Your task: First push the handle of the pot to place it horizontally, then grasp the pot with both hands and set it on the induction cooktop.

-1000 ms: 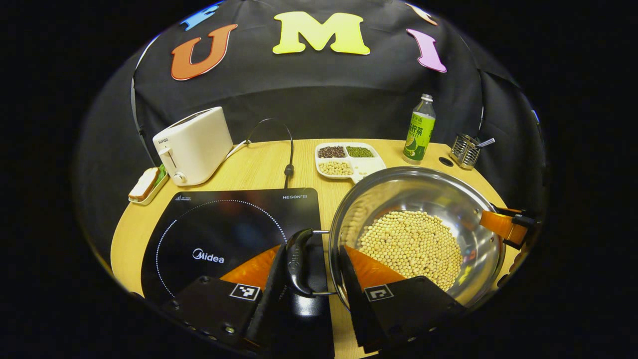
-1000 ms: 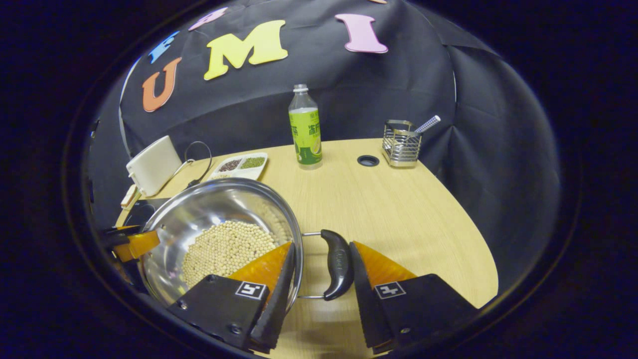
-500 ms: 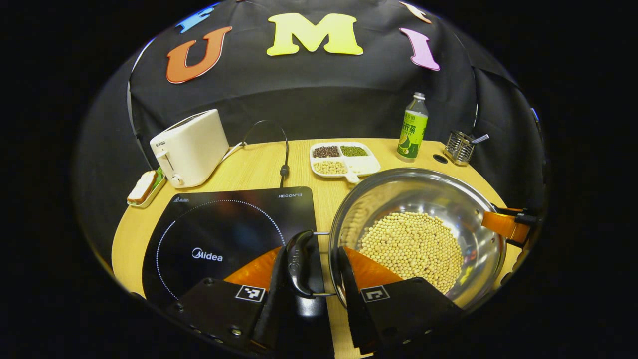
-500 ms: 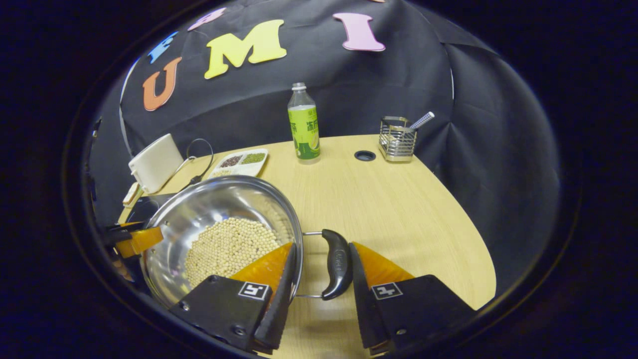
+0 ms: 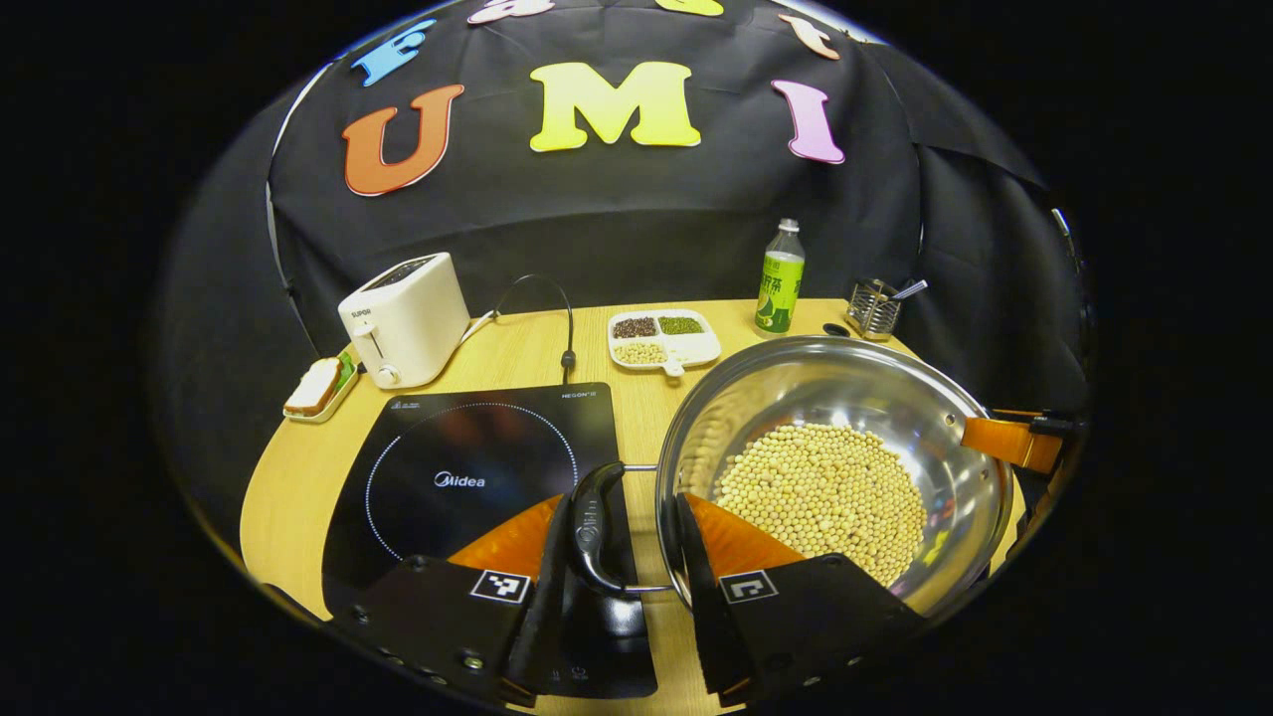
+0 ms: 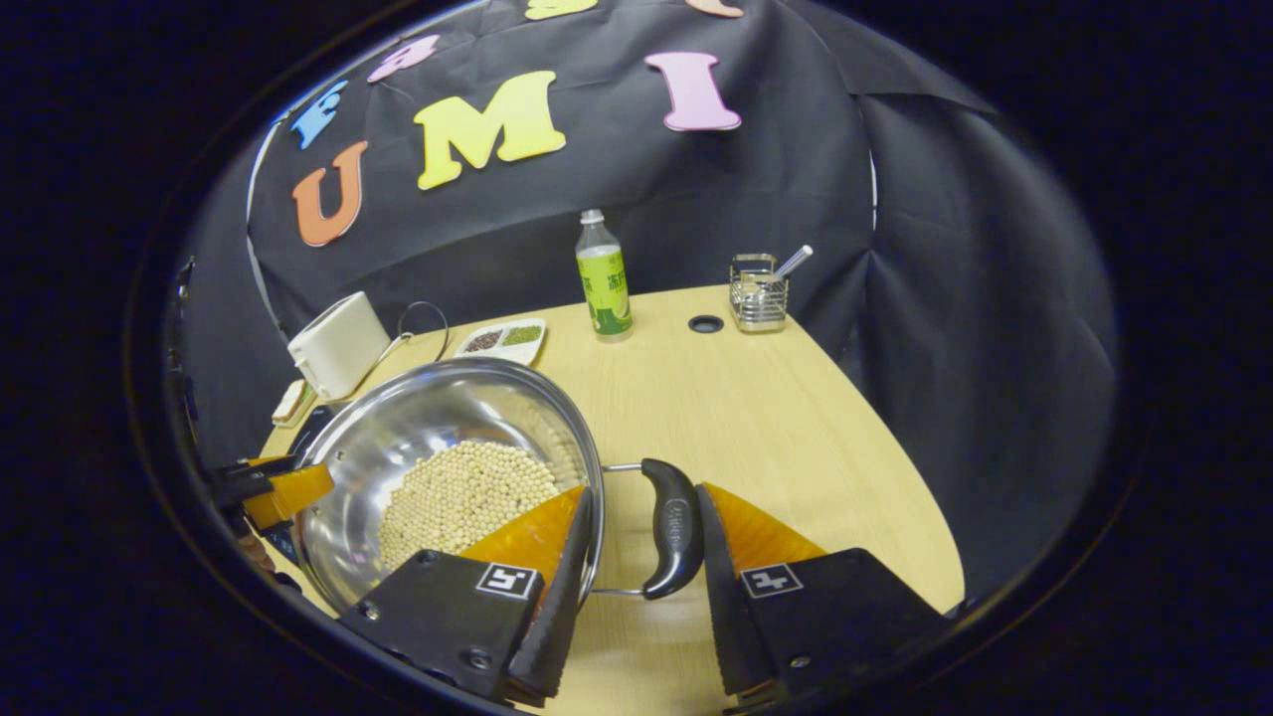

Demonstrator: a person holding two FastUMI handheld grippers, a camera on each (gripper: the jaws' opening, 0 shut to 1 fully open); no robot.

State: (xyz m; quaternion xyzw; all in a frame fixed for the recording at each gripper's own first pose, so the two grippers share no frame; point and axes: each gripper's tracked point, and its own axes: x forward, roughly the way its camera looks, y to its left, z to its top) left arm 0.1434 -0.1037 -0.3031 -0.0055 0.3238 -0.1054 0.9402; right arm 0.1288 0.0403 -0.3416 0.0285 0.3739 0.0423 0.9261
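Observation:
A steel pot (image 5: 835,388) holding pale beans (image 5: 820,492) hangs above the table between both grippers. My left gripper (image 5: 622,507) is shut on the pot's left side, with one finger outside the black handle (image 5: 589,527) and the other inside the rim. My right gripper (image 6: 644,497) is shut the same way on the opposite handle (image 6: 671,527); it is also seen across the pot (image 5: 1009,443). The black induction cooktop (image 5: 467,477) lies below and to the left of the pot. The left handle hangs over the cooktop's right edge.
Behind the cooktop stand a white toaster (image 5: 406,318) with its cord and a small dish with a sandwich (image 5: 318,386). A divided dish of grains (image 5: 661,340), a green bottle (image 5: 780,278) and a wire holder (image 5: 873,308) line the back. Bare wood (image 6: 776,428) spreads right of the pot.
Both grippers have risen with the pot held between them; the table and everything on it look smaller and farther. The grips on the handles are unchanged.

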